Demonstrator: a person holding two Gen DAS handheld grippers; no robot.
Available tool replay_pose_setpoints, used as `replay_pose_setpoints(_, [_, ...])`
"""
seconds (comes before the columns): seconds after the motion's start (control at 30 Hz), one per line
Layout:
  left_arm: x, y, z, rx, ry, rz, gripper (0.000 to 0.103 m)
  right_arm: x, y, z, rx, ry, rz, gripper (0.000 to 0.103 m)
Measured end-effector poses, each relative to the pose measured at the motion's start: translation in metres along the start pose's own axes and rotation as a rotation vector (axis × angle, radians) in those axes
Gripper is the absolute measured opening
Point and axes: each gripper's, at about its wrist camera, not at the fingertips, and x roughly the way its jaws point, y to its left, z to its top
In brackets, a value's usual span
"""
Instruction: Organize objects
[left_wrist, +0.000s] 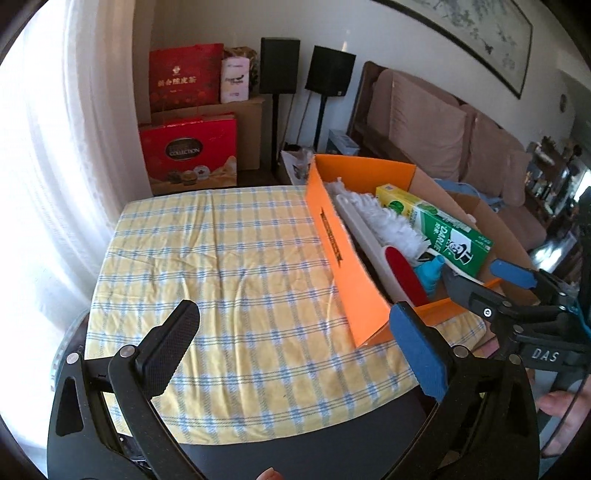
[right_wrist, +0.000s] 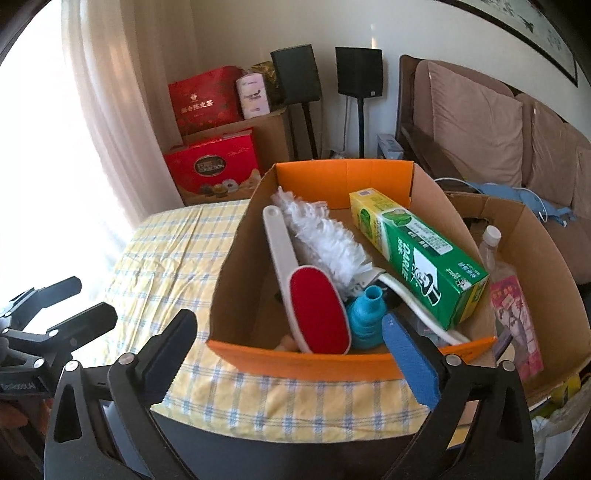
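Observation:
An orange cardboard box (right_wrist: 325, 363) stands on the right part of a table with a yellow checked cloth (left_wrist: 229, 266). In it lie a red-and-white lint brush (right_wrist: 317, 314), a white fluffy duster (right_wrist: 325, 243), a green Darlie toothpaste carton (right_wrist: 417, 251) and a teal bottle (right_wrist: 365, 321). The box also shows in the left wrist view (left_wrist: 347, 266). My left gripper (left_wrist: 295, 350) is open and empty above the cloth, left of the box. My right gripper (right_wrist: 291, 354) is open and empty at the box's near rim; it also shows in the left wrist view (left_wrist: 480, 277).
A second brown cardboard box (right_wrist: 535, 258) to the right holds a clear bottle (right_wrist: 489, 247) and a pink packet (right_wrist: 517, 325). Red gift boxes (left_wrist: 188, 147), two black speakers on stands (left_wrist: 328, 74) and a brown sofa (left_wrist: 461, 147) stand behind the table.

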Motion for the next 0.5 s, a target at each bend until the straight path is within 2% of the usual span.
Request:
replay_pose_setpoints(0.13, [-0.008,0.004,-0.007,0.008,-0.008,0.075,0.103,-0.007,0.01,-0.005,-0.032,-0.007,-0.036,0.103])
replay_pose_setpoints(0.5, [-0.035,0.018,-0.035,-0.038,-0.018,0.089,0.103,-0.033,0.018,-0.023,-0.009,-0.048,-0.077,0.103])
